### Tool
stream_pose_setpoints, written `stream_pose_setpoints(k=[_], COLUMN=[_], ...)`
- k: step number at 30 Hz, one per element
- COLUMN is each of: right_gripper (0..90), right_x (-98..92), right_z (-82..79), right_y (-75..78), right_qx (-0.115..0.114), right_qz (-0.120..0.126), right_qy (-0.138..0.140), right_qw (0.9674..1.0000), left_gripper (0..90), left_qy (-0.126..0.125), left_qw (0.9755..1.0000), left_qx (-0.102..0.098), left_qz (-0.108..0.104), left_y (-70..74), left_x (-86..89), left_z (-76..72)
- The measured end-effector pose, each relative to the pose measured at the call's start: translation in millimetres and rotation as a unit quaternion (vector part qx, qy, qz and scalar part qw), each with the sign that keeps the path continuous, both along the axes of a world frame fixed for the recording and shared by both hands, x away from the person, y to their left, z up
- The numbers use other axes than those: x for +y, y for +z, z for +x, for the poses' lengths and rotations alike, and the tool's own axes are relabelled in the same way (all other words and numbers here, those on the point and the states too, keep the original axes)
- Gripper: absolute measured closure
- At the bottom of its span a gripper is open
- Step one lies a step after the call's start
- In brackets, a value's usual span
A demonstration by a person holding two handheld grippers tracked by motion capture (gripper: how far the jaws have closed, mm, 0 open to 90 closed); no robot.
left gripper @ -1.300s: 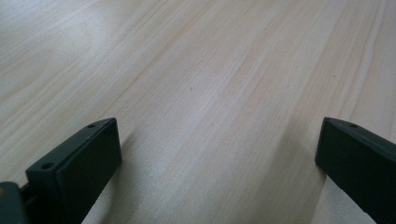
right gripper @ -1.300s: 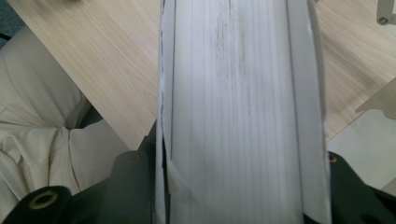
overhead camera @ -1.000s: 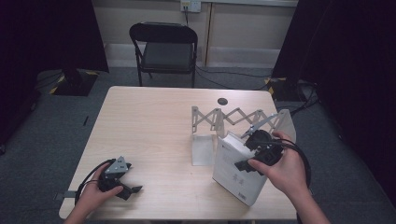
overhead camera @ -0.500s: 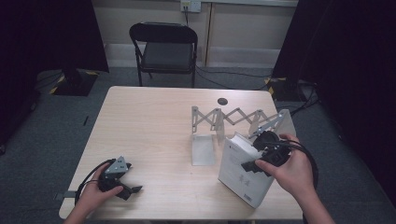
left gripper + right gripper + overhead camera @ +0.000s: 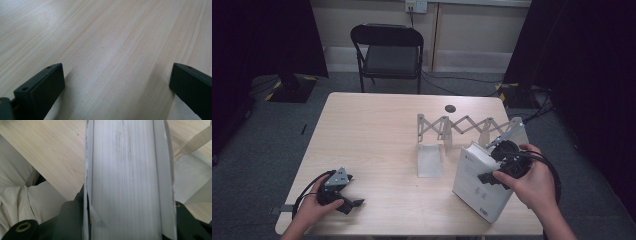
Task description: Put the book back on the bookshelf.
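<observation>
High view: right gripper clamped across thick white book, book tilted on its bottom edge at table's near right corner, just in front of expanding rack; likely being stood up for rack slot. Cover print too small to read. Left gripper parked on table near left corner, clear of work.

Left gripper view: jaws wide apart, nothing between, bare wood below.

Right gripper view: jaws pressing both covers, page block facing camera. No legible writing.

Pale, matt wood-grain bench; a white book with smooth card covers and rough-edged paper pages; matt black plastic tongs; a folding rack of dull grey metal.
</observation>
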State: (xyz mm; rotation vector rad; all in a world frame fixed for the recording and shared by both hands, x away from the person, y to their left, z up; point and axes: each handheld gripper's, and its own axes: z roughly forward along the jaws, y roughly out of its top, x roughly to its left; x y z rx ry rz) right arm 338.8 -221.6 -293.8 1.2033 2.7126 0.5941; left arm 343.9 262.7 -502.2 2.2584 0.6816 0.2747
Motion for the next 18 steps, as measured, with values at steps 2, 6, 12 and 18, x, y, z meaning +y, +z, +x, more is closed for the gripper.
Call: stream_pose_setpoints(k=[2,6,12,18], right_gripper=[53.1,53.1,53.1,53.1], right_x=[-2.2,-7.0,-15.7,-24.0], right_z=[-0.4,-1.2,-2.5,-2.9], right_y=[-0.6,-0.7,-0.3,-1.3], right_qx=[0.001,-0.001,-0.001,0.000], right_qz=[0.000,0.002,0.000,-0.002], right_qy=[-0.003,-0.006,-0.017,-0.029], right_qw=[1.0000,1.0000,0.9999,0.9996], left_gripper=[0.0,0.0,0.0,0.0], left_qy=[0.000,0.000,0.000,-0.001], left_qw=[1.0000,1.0000,1.0000,1.0000], left_qx=[0.000,0.000,0.000,0.000], left_qz=[0.000,0.000,0.000,0.000], left_y=[0.0,0.0,0.0,0.0], left_x=[0.0,0.0,-0.1,0.0], left_z=[0.0,0.0,0.0,0.2])
